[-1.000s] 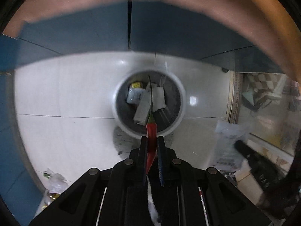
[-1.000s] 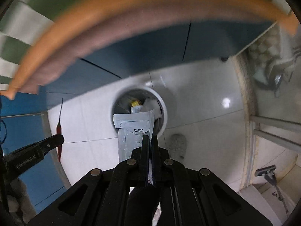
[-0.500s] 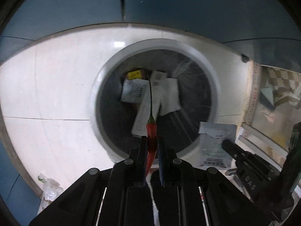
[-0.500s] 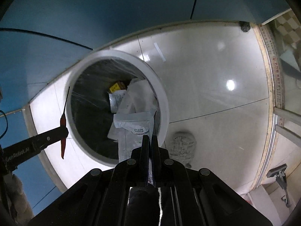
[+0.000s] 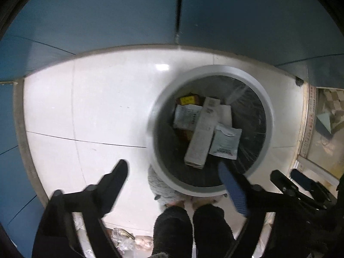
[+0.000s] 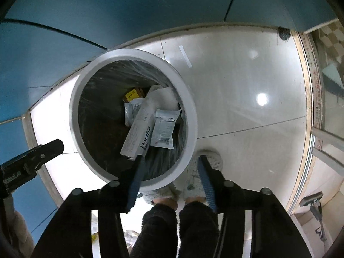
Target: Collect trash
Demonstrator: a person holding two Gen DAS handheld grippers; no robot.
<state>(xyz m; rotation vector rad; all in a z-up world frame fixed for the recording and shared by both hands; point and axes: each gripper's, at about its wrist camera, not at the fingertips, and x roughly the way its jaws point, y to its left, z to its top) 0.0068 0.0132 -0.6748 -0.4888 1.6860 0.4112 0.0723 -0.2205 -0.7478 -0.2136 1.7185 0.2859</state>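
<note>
Bin (image 6: 189, 116) round, plastic-lined | carton (image 6: 139, 133) flat, rectangular | both grippers' fingers apart

Packet (image 6: 164, 129) in bin (image 6: 189, 111), right of box (image 6: 139, 133) (touching).

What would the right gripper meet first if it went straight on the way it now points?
Probably the trash bin: the open right gripper straddles its near rim, so that rim or the lined wall comes first. Depth is unclear.

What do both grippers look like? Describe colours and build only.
Left gripper: black angular linkage arms with round pivot bolts, a blue ribbed pad showing on one finger. Right gripper: same black build, blue ribbed pads on both fingers. No cables visible.
</note>
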